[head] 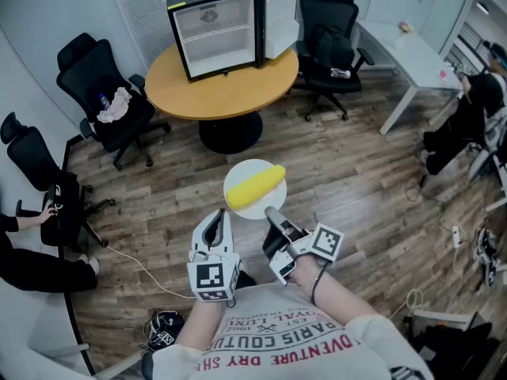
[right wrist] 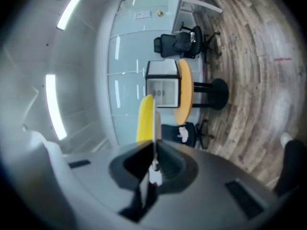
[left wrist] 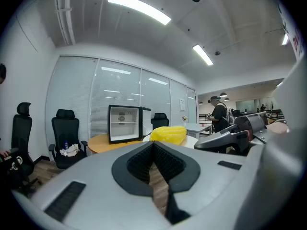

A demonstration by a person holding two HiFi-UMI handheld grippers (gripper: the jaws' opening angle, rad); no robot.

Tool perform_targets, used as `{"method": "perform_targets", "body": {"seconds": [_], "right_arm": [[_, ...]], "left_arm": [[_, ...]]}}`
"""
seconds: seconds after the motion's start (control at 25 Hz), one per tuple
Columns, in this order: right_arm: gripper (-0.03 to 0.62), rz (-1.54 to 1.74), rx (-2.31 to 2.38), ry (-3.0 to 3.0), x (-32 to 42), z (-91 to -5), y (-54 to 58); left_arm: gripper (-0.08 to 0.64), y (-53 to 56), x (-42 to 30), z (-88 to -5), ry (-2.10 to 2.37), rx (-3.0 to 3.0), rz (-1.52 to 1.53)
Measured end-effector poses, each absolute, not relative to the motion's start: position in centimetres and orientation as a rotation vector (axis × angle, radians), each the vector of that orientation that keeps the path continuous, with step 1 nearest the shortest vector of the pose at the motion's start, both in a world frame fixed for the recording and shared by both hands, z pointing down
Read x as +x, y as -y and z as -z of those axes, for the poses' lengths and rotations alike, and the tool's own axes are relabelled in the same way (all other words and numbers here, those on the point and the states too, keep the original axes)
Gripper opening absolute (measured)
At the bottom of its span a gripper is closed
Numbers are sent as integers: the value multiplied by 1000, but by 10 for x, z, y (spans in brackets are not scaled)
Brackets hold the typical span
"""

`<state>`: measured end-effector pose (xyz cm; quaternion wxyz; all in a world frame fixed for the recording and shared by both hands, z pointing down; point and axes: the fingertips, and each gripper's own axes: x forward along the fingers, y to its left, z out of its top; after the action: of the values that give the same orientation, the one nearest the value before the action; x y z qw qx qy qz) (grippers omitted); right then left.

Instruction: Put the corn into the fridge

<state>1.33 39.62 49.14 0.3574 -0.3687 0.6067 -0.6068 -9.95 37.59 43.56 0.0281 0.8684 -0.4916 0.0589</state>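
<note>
A yellow corn cob lies on a small white plate held in the air above the wooden floor. My right gripper is shut on the plate's near rim. In the right gripper view the plate shows edge-on between the jaws, with the corn on its left side. My left gripper hangs beside the plate, shut and holding nothing. The corn shows just beyond it in the left gripper view. The black mini fridge stands on the round wooden table ahead, its door swung open to the right.
Black office chairs stand left and right of the table. A white desk is at the back right. One person sits at the left edge, another at the right. Cables lie on the floor.
</note>
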Motion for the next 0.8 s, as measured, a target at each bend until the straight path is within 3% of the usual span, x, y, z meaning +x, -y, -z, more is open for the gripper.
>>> {"method": "perform_targets", "body": {"seconds": [0.8], "right_arm": [[40, 1516, -1000, -1552, -3, -495, -349]], "left_arm": [[32, -321, -121, -444, 1447, 2718, -171]]}}
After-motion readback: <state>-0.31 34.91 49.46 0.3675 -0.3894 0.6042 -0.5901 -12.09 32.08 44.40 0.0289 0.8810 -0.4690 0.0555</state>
